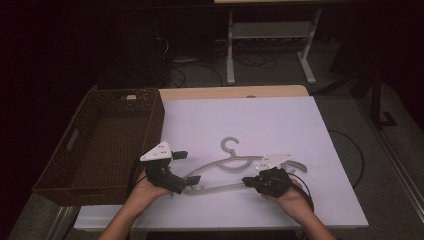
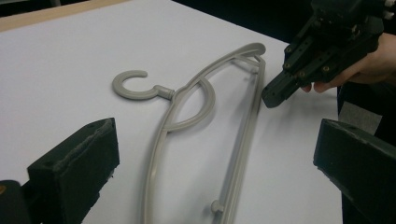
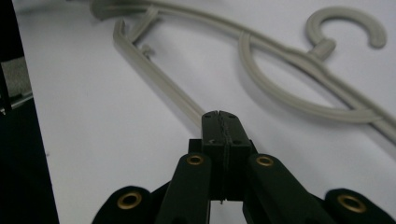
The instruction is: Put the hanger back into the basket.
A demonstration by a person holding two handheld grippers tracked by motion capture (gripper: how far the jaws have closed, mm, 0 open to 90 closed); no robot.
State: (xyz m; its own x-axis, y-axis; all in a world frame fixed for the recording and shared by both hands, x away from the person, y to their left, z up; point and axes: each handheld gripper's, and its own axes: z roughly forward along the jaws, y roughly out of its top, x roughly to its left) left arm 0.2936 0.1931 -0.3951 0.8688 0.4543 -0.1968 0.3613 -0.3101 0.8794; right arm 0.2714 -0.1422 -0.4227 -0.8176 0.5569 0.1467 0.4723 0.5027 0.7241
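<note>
- Two grippers work over one grey plastic hanger [image 1: 235,165], which lies flat on the white sheet covering the desk [image 1: 280,125], its hook pointing toward the far edge and its straight bottom bar nearest the person.
- Step in hand, as I judge it: getting hold of the hanger, probably to move it to the basket [image 1: 55,170] at the left.
- Left gripper [image 1: 187,170] sits at the hanger's left end with its jaws wide apart; in the left gripper view the arm and bar run up between the two black pads [image 2: 74,163], and neither pad presses on them.
- Right gripper [image 3: 222,122] has its jaws pressed fully together with nothing between them. Its tip sits just over the bottom bar [image 3: 154,77]; whether it touches the bar I cannot tell.
- Next move calls for the left jaws to close squarely on the thin bar or arm. The plastic is narrow and slick, so an off-centre pinch could let it twist or slip out. The right gripper would have to open before it could take the other end, or it may just steady the bar.
- One brown wicker basket stands at the left edge of the desk, open on top and well apart from the hanger. Its floor looks bare; a small pale tag [image 1: 131,97] shows on the far wall.
</note>
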